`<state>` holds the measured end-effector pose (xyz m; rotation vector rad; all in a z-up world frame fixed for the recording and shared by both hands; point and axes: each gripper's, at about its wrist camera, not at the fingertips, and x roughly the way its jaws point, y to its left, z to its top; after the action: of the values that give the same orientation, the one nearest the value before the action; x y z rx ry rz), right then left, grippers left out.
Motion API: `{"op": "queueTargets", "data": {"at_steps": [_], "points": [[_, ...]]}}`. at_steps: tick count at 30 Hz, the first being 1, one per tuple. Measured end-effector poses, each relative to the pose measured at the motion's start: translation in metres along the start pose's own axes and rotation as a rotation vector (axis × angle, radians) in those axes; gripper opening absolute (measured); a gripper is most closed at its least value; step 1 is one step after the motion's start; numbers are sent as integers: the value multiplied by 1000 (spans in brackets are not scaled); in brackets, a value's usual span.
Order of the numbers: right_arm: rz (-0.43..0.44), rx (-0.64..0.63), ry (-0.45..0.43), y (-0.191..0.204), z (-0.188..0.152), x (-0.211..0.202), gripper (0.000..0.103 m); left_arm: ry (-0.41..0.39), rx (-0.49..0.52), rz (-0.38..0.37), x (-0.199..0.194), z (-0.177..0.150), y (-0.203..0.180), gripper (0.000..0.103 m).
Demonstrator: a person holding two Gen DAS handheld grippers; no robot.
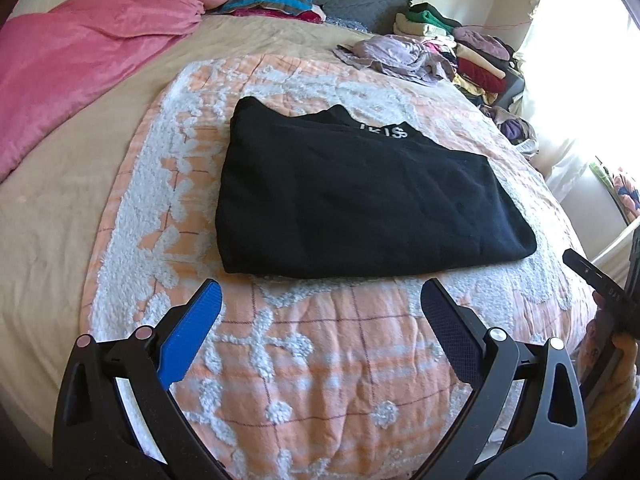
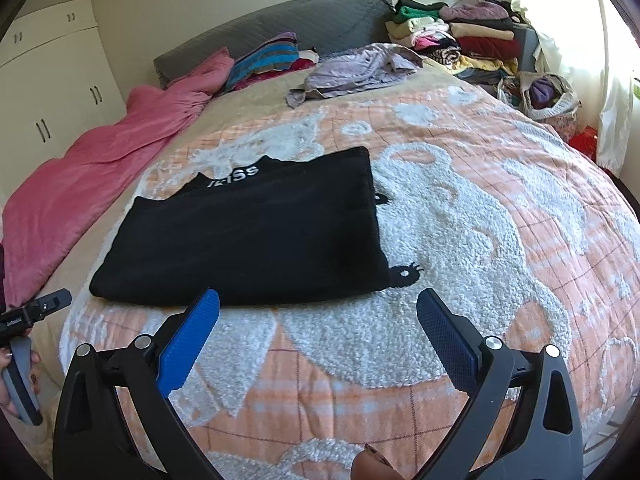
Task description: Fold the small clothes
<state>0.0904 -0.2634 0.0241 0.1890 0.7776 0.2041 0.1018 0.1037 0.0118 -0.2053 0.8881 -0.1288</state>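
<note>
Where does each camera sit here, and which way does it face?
Left wrist: on the left gripper, jaws open, angled down at the folded black fleece garment on the orange-and-white tufted quilt; the right gripper's tip shows at the right edge.
Right wrist: on the right gripper, jaws open, same downward angle; the left gripper and hand show at left.
Shared: garment, quilt, pink blanket.

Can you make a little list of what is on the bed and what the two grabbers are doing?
place: bed with an orange and white blanket
folded: black top, lying flat in the middle
unfolded: purple garment, crumpled further back
stacked: clothes pile by the window
also: pink blanket along one side
left gripper: open, empty, short of the top
right gripper: open, empty
</note>
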Motion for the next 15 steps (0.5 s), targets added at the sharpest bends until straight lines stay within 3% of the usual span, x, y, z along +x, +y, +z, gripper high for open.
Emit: {"op": "queueTargets", "data": {"at_steps": [15], "points": [[79,-87,-47,43,2,-20,98,-65,41,-1,-29,-6,-27,93]]}}
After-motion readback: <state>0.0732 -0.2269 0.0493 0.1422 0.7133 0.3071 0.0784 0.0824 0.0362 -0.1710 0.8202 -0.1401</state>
